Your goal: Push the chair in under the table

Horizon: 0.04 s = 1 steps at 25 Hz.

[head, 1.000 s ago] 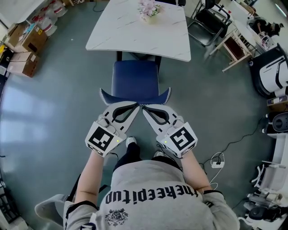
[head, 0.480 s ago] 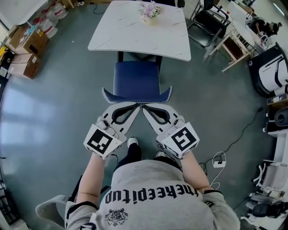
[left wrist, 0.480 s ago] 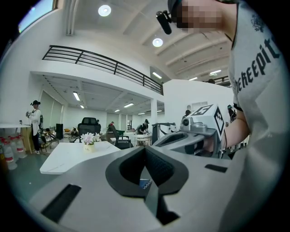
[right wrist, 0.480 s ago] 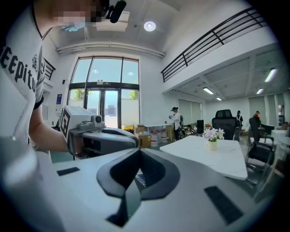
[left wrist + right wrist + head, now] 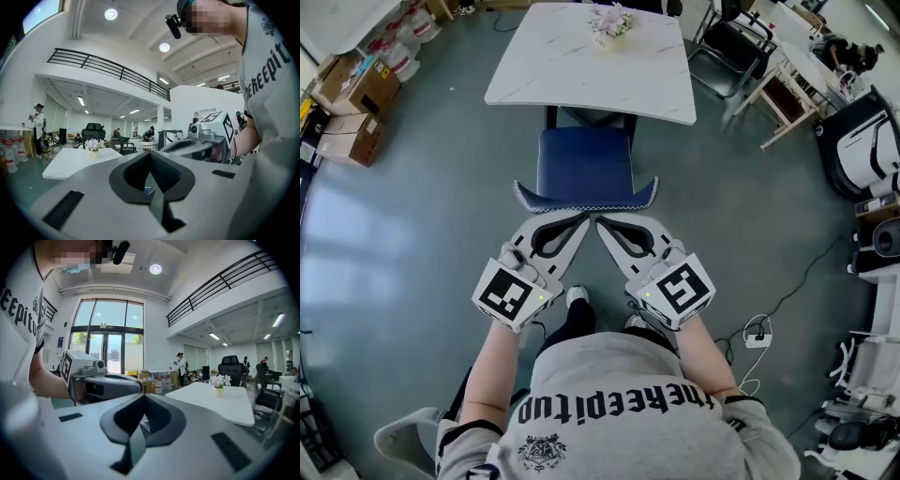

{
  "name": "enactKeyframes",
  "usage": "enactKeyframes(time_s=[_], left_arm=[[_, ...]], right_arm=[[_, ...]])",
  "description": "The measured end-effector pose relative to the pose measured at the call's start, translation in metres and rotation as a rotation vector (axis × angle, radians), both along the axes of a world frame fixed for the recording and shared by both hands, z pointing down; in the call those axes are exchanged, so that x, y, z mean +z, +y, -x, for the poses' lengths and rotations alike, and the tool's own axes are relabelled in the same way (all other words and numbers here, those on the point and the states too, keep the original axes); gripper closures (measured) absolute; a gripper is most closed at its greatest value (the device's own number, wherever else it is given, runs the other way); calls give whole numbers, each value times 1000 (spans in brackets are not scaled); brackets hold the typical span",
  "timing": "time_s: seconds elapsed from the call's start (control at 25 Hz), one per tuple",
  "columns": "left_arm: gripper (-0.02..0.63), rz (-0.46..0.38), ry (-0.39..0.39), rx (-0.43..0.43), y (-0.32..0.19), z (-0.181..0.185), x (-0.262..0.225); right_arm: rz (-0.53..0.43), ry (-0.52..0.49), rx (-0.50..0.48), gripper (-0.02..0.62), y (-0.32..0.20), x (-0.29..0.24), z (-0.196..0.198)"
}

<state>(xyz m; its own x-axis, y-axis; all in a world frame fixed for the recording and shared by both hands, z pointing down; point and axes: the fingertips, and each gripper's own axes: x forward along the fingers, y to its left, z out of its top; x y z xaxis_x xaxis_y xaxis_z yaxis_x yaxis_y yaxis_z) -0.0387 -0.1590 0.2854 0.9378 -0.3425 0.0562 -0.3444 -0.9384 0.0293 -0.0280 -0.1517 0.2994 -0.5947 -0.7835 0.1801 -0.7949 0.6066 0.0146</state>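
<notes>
Overhead view, read left to right, clock hours taken from the chair [image 5: 584, 173] with the table [image 5: 572, 84] at 12. At 10, well apart, cardboard boxes [image 5: 347, 89]; no bearing on the push. At 7, left tongs [image 5: 585, 218], jaws together on nothing, tips at the near edge of the backrest [image 5: 619, 200]; contact there likely but not certain from above. Centre: blue seat [image 5: 581, 150] with its far end just under the table's near edge, most of it still out in the open. Compared with a second ago, slightly less seat showing and the backrest a shade closer to the table, both tongs following with tips side by side in the same V: a small advance, judged as the push under way and far from finished. At 5, right tongs [image 5: 602, 221], likewise closed and empty, tip beside the left one at mid-backrest. Edges to mind: two dark uprights [image 5: 549, 117] below the table's rim at 11 and 1, flanking the seat's far end, so little sideways play; best kept straight toward 12. Bare floor [image 5: 422, 234] at 9 and 3, ample for the feet. At 1 to 2, a black chair [image 5: 727, 47] and a wooden frame [image 5: 787, 98], well apart. At 4, a cable and socket block [image 5: 757, 340] on the floor, off the path forward but near a backward step.
</notes>
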Motion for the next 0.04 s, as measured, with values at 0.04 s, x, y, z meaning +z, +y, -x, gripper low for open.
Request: enactKeyframes(time_s=[0.04], left_arm=[[591, -1, 3, 2, 1, 1, 0]], right_arm=[[-2, -1, 1, 584, 1, -1, 0]])
